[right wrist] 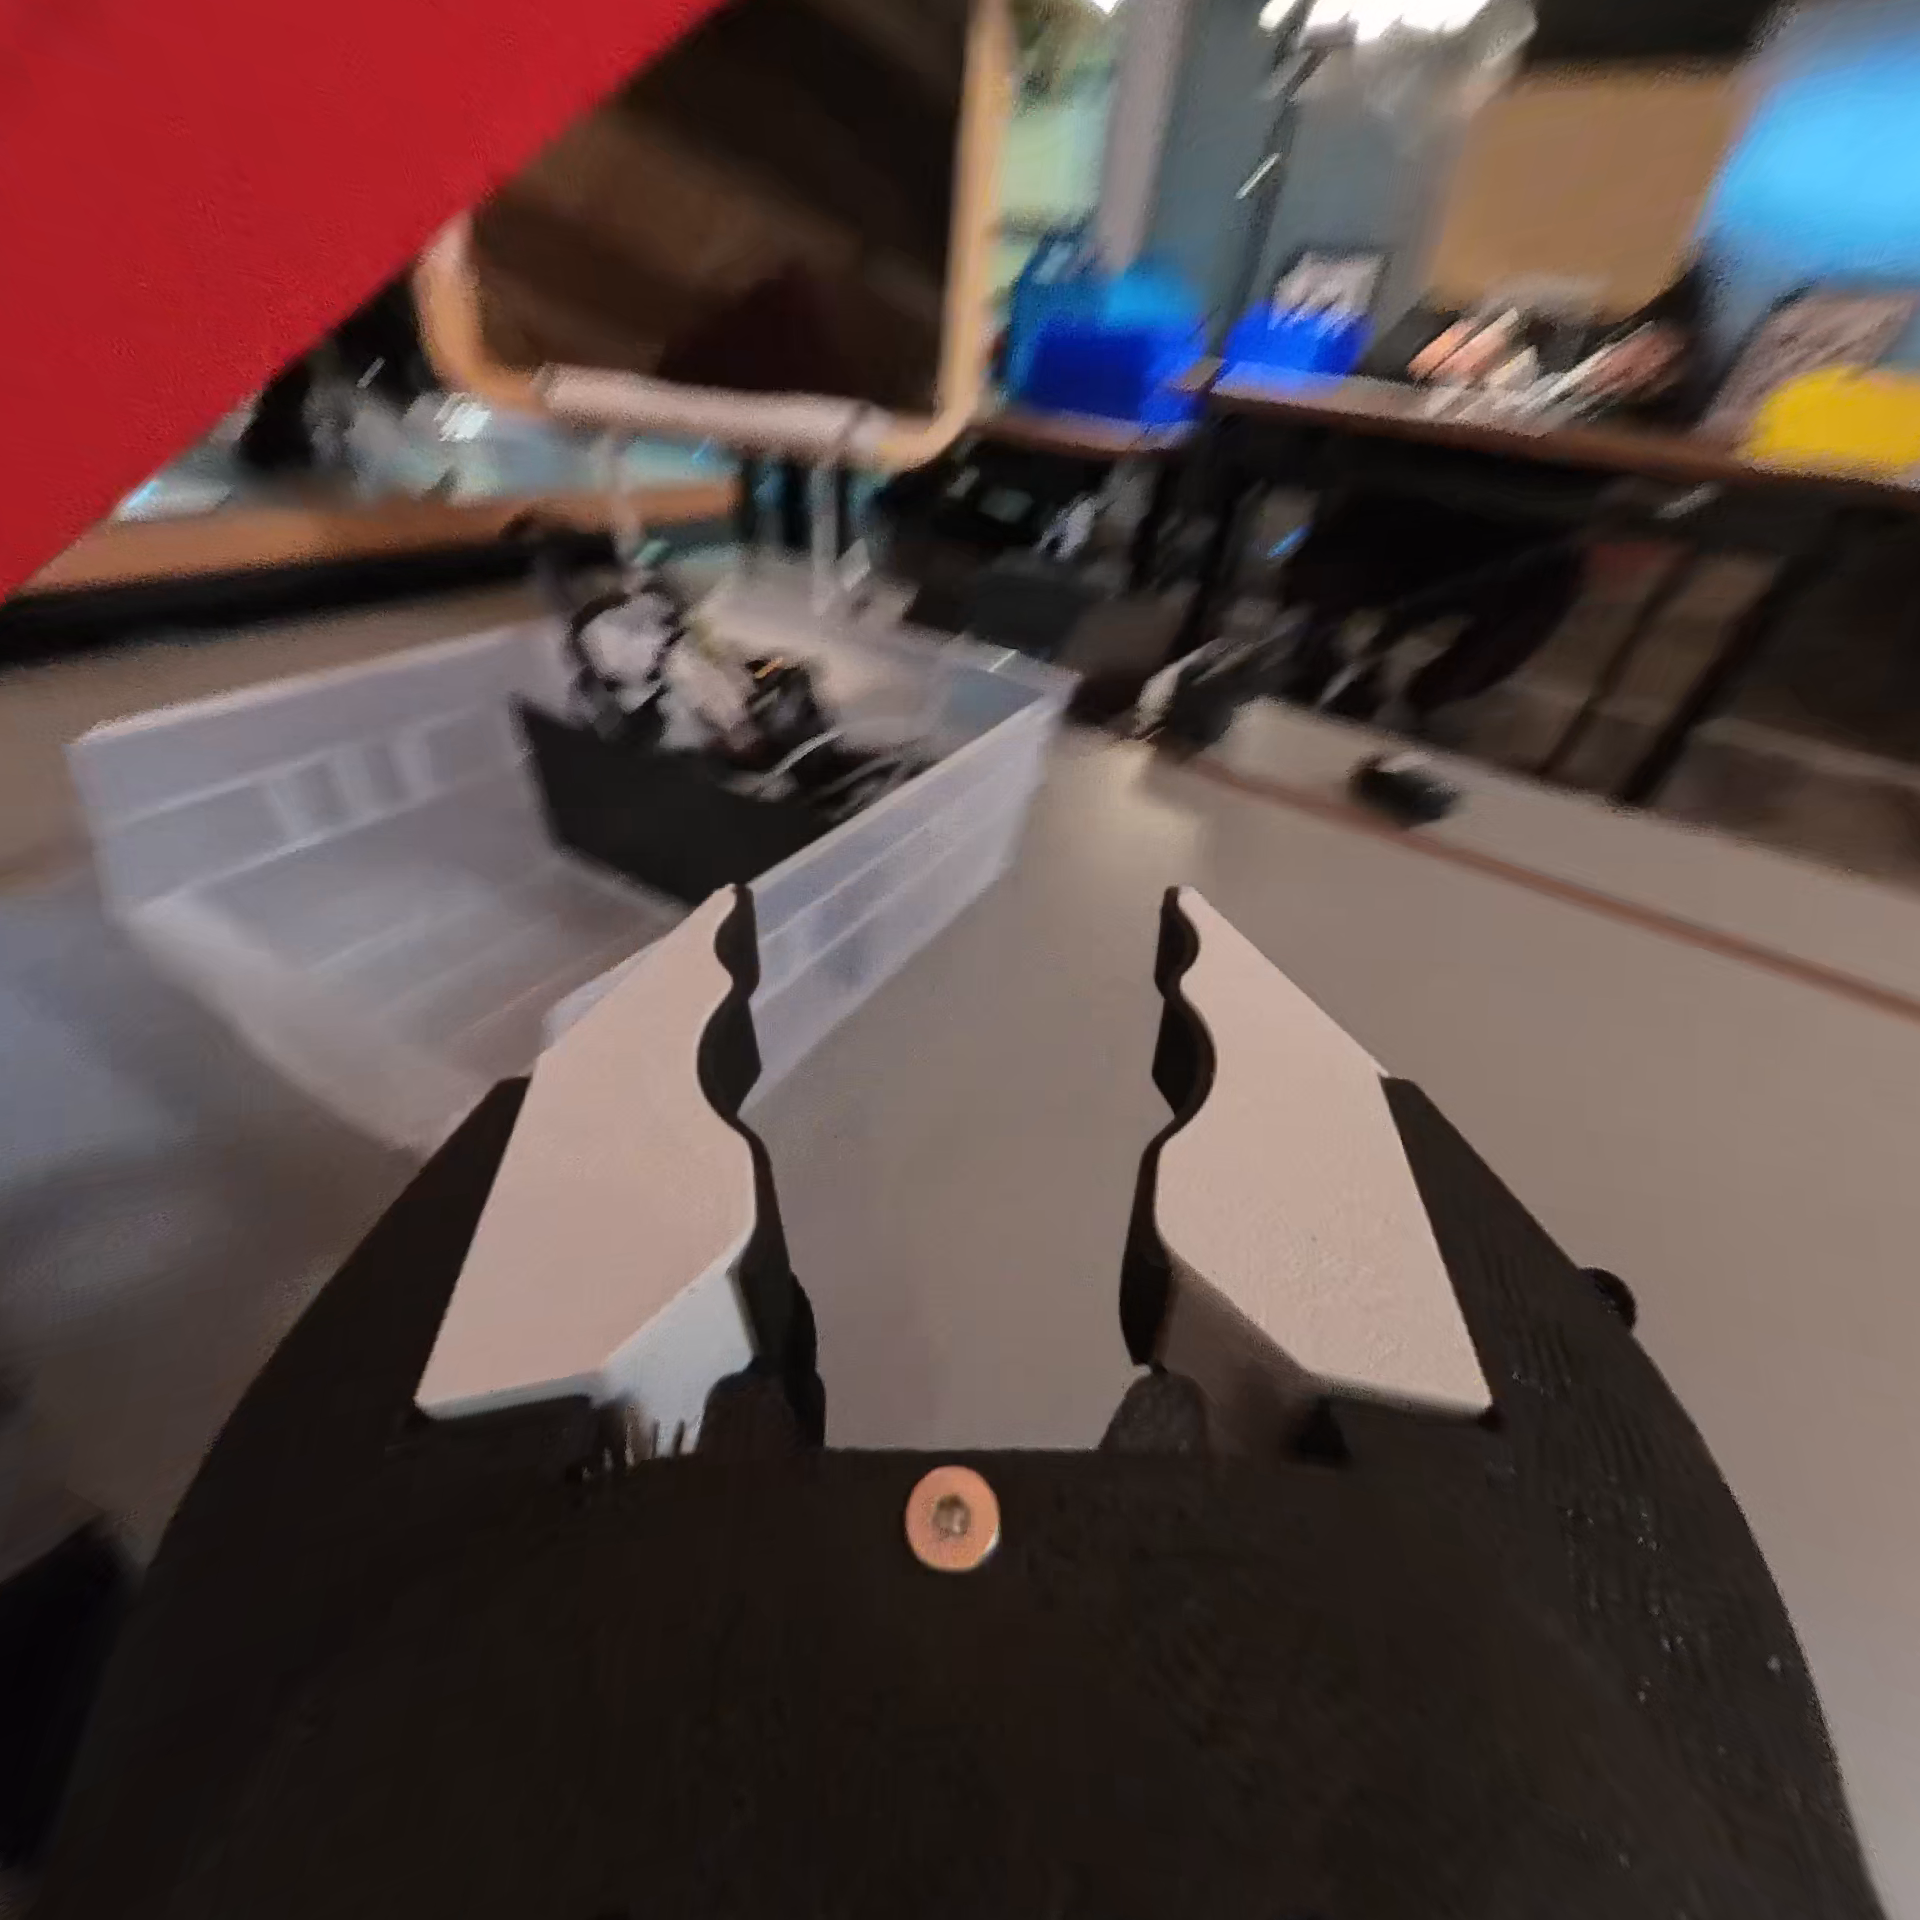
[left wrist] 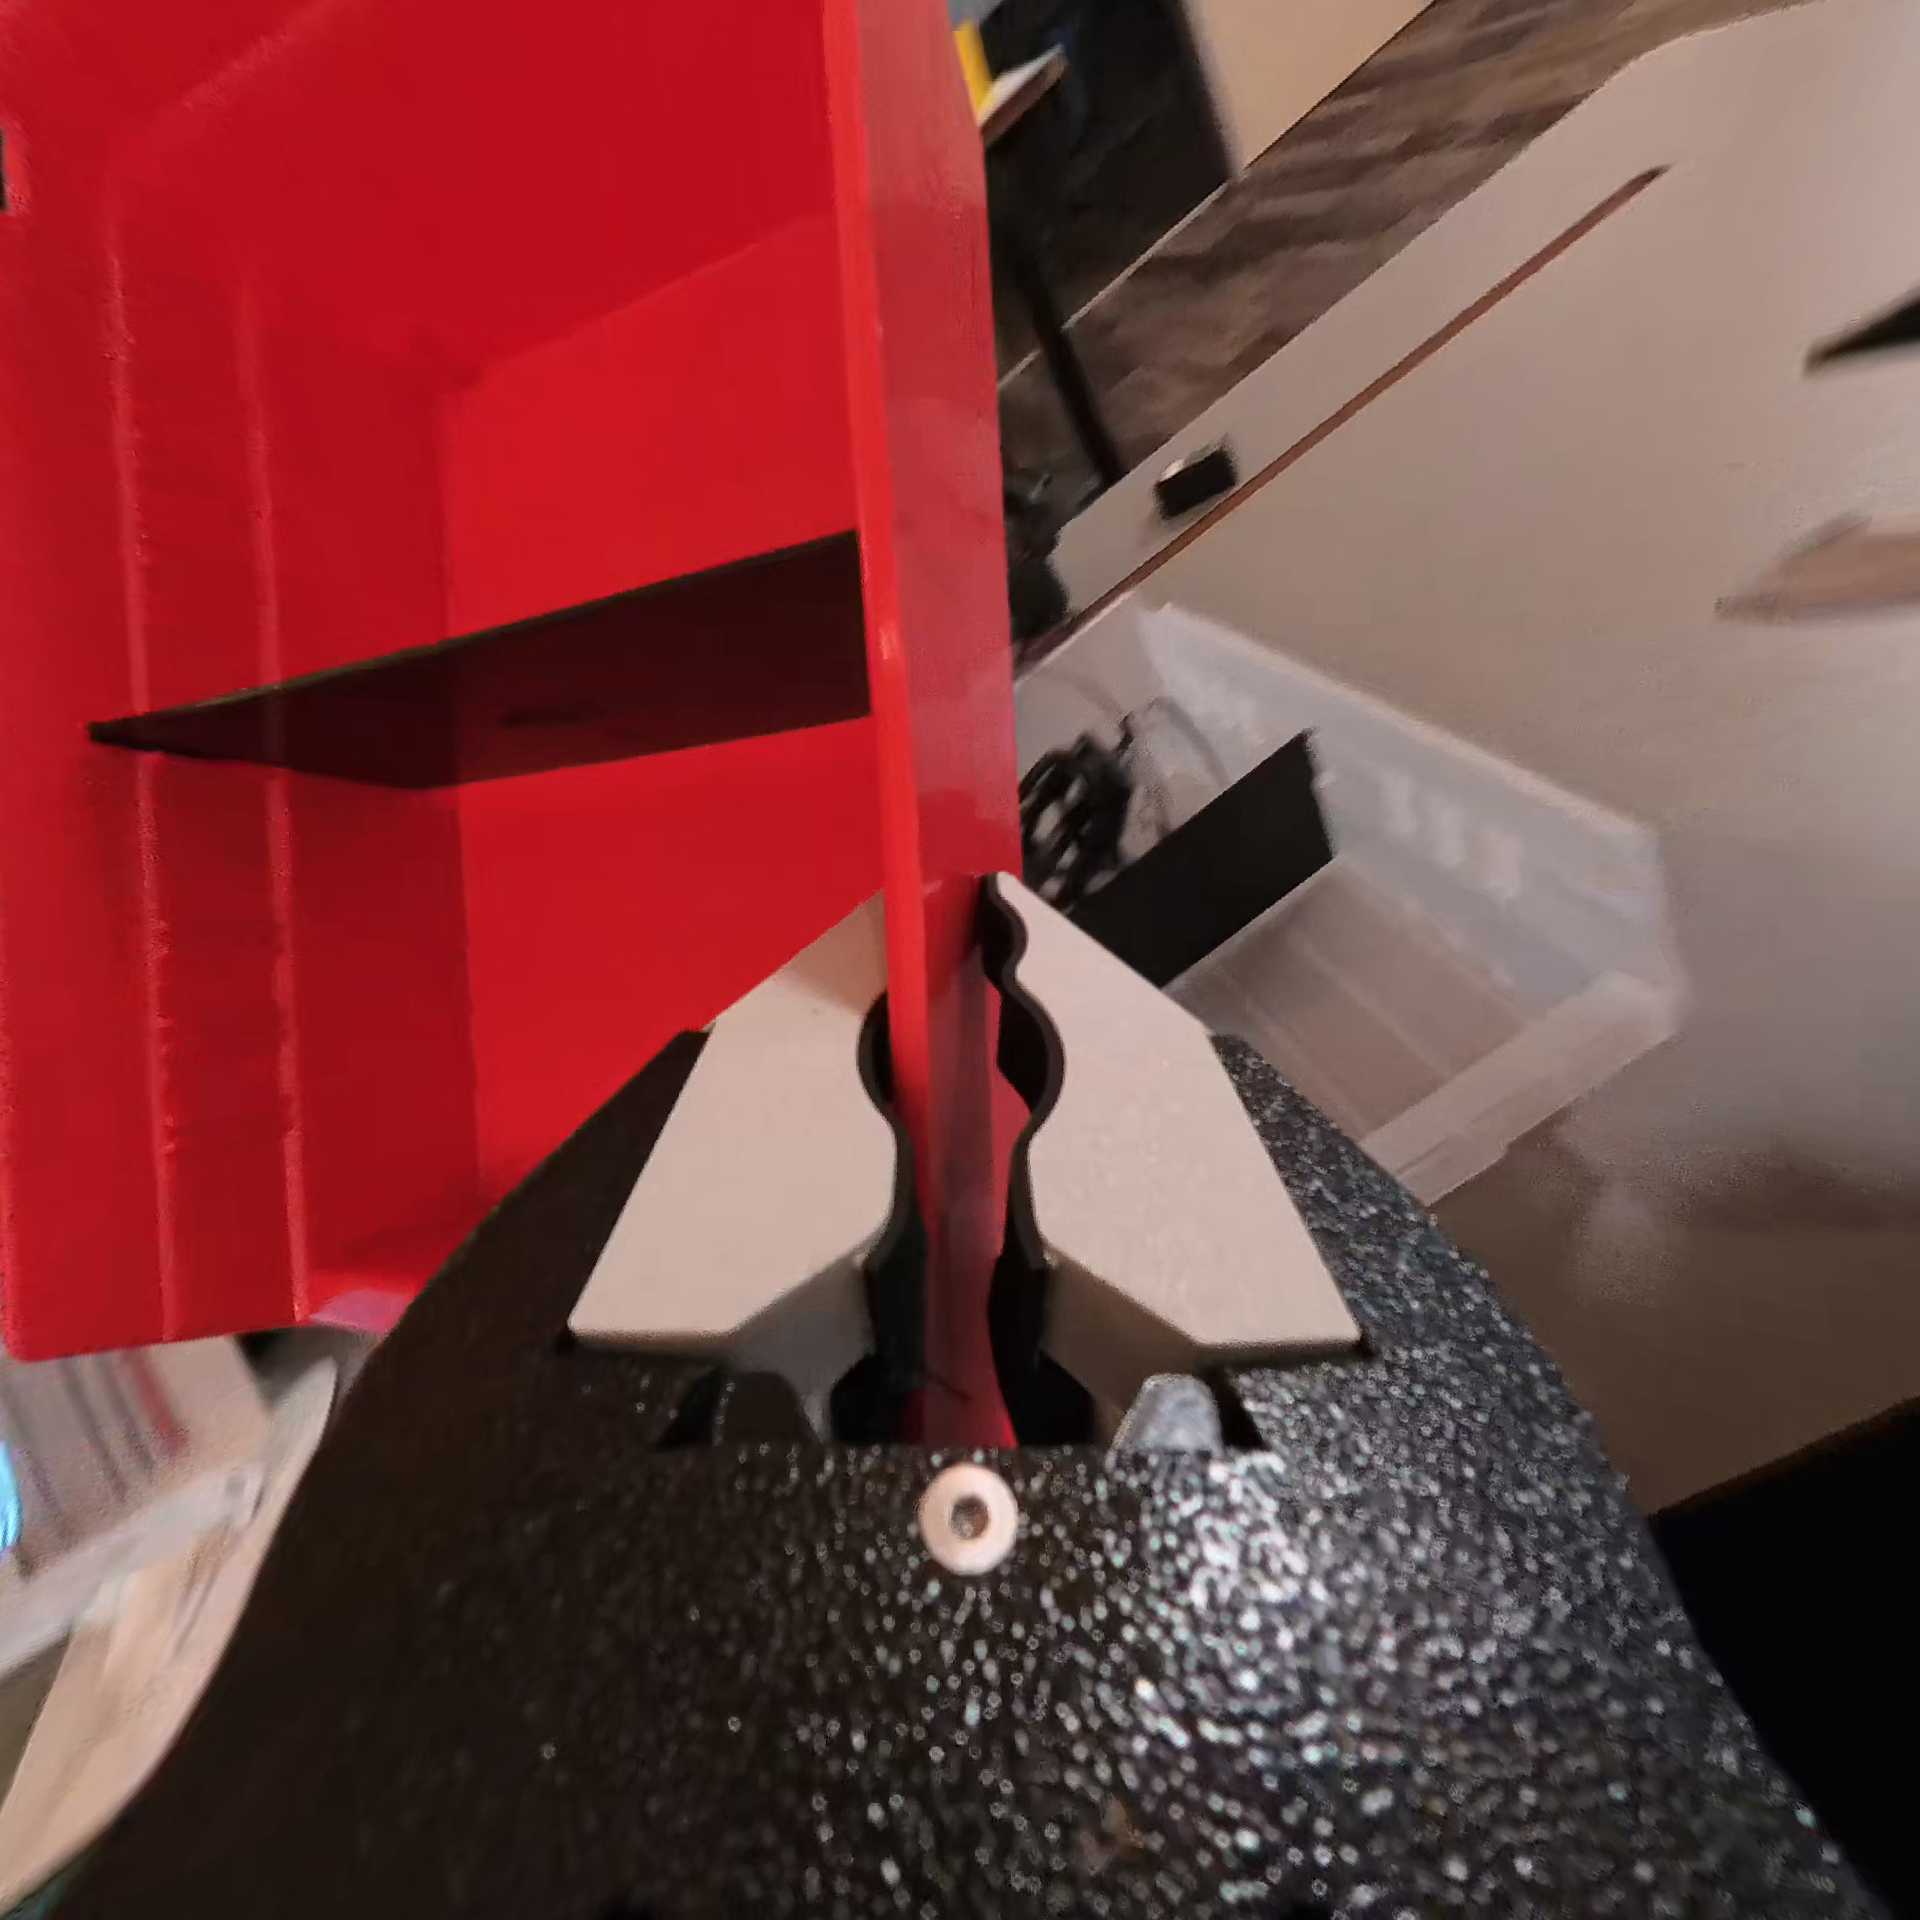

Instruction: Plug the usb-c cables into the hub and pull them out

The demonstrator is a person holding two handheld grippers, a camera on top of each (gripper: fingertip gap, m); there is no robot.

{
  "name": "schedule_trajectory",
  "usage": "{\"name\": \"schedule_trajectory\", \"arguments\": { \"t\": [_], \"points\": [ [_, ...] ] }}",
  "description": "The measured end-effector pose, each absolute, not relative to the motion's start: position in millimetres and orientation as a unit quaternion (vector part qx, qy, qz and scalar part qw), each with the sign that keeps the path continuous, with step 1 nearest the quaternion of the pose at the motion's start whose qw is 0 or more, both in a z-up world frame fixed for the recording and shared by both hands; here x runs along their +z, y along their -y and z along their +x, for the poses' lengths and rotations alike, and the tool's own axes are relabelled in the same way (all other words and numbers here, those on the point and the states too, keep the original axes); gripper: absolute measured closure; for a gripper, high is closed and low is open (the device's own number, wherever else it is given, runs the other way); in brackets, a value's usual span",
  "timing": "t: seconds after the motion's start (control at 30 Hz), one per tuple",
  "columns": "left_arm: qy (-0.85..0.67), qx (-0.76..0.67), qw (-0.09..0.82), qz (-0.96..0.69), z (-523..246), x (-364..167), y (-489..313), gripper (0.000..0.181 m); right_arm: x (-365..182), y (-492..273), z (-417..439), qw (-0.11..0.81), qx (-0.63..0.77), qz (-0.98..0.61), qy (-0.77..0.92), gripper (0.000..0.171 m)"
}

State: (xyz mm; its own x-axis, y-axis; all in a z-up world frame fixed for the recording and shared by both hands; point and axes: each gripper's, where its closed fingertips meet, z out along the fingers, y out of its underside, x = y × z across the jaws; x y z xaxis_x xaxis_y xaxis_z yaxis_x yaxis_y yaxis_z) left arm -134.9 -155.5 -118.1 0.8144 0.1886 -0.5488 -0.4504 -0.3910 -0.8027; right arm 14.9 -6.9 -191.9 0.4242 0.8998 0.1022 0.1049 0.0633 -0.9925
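While the left gripper pinches just the red bin by its wall and the right gripper hangs wide open and empty, that bin could easily twist loose

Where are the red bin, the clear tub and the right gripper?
red bin [left wrist: 644, 540]: left wrist view, inner wall above the black divider.
clear tub [right wrist: 312, 821]: right wrist view, near side wall.
right gripper [right wrist: 956, 904]: right wrist view, gap between open fingertips.

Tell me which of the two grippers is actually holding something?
The left gripper: its jaws are clamped on the wall of a red plastic bin. The right gripper is open and empty.
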Motion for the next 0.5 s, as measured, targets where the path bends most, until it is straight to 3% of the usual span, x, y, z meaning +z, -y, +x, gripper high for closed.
{"name": "schedule_trajectory", "arguments": {
  "t": [0.2,0.5],
  "points": [
    [-0.265,0.206,0.56,-0.758,-21.0,-113.4,77.8,0.175,-136.8,-79.7,186.3,0.757,0.199,-0.577,0.233,0.1],
    [-0.449,0.059,0.46,-0.764,130.2,-197.6,-32.7,0.175,-166.9,-139.6,322.0,0.767,0.07,-0.626,0.122,0.104]
  ]
}}
